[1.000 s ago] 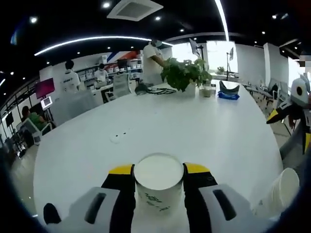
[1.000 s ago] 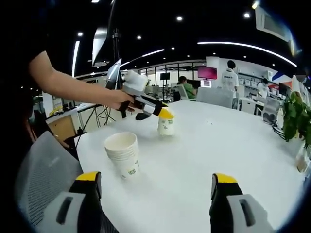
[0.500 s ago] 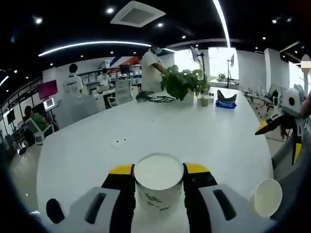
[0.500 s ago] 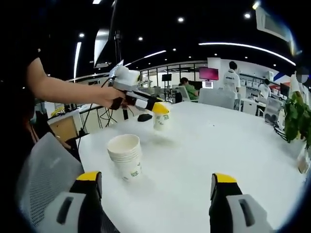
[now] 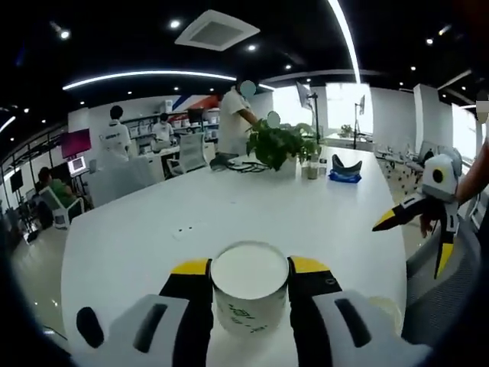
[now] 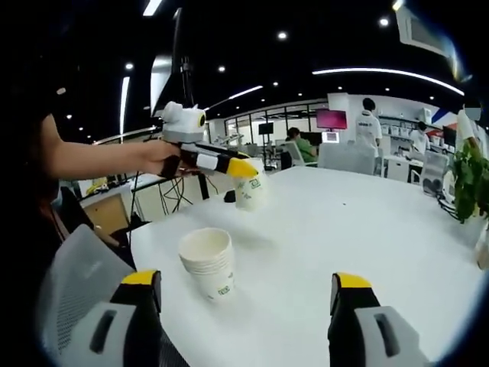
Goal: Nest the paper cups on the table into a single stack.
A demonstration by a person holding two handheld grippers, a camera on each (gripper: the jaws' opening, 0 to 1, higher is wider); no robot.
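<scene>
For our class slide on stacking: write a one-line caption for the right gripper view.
Left gripper carries a white paper cup above the white table, near a stack of white paper cups.

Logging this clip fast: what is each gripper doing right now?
Left gripper: shut on a paper cup, held above the table.
Right gripper: open, jaws wide apart, nothing between them; the cup stack stands ahead.

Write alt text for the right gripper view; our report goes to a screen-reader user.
The left gripper, held in a person's hand, carries a paper cup in the air above a white table, beyond a stack of nested cups standing on it. The right gripper is open and empty in the foreground.
</scene>
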